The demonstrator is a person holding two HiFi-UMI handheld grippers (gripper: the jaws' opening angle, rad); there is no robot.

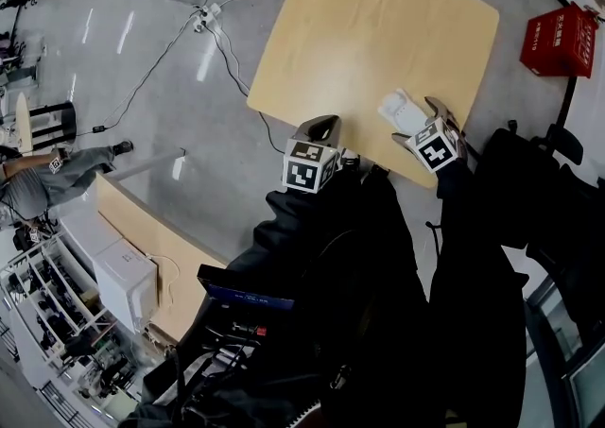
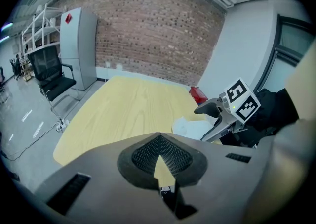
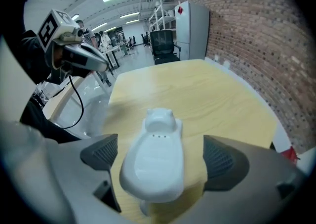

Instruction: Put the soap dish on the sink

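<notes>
Progress is slight: the soap dish (image 3: pixel 153 161) lies on the counter (image 1: pixel 378 20) close to its near edge, toward the right corner, and no sink shows in any view. The right tongs (image 3: pixel 163 157) are spread either side of the dish, pads seemingly just clear of it, held low. The left tongs (image 2: pixel 160 161) are pressed together on nothing, hovering by the near edge.
</notes>
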